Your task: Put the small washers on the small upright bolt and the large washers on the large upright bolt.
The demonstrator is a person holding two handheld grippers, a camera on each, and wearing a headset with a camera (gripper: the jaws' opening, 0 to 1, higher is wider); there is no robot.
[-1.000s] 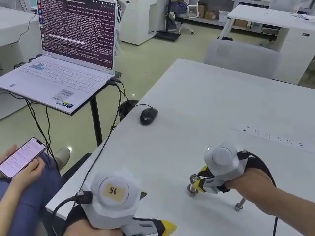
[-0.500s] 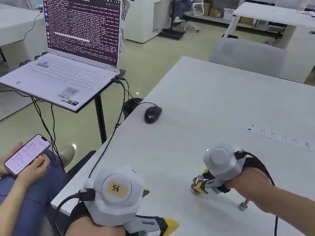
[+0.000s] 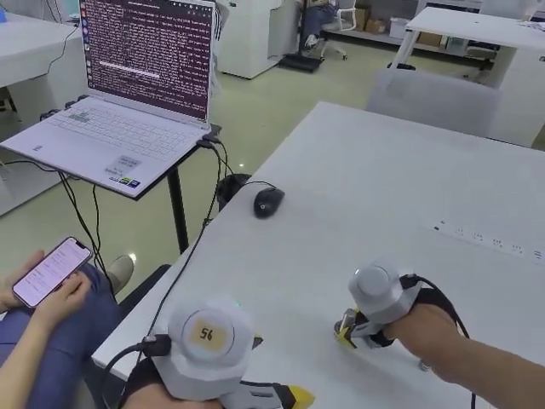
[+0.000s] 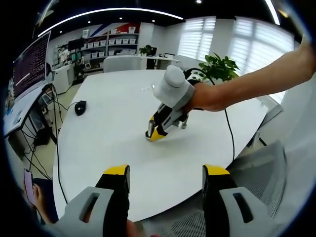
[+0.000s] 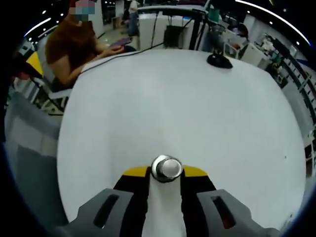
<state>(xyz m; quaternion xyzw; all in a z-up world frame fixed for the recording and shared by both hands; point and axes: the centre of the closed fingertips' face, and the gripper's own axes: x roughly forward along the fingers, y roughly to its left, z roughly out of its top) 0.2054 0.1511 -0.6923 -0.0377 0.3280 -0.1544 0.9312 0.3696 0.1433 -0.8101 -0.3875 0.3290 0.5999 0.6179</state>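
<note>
Since a second ago the right gripper (image 3: 347, 331) has closed in on the large upright bolt (image 5: 167, 168), which earlier stood clear just off its yellow tips. The head view has also drifted, so the whole scene sits a little differently.

In the head view the right gripper is at about 5 o'clock on the white table (image 3: 383, 196), held by a bare hand and forearm reaching in from the lower right. In the right gripper view its two jaws are drawn in close on either side of the bolt's shiny round top, pinching it. In the left gripper view the bolt stands upright on the table, and the small upright bolt (image 4: 183, 125) stands near it at 3 o'clock, under the hand.

The left gripper (image 4: 166, 173) is low at 6 o'clock in the head view, near the table's edge, its yellow-tipped jaws spread wide with nothing between them.

A black mouse (image 3: 268, 202) lies near the table's far-left edge. Off the table at 10 o'clock an open laptop (image 3: 128, 94) rests on a stand, and at 8 o'clock a seated person holds a phone (image 3: 49, 271)
</note>
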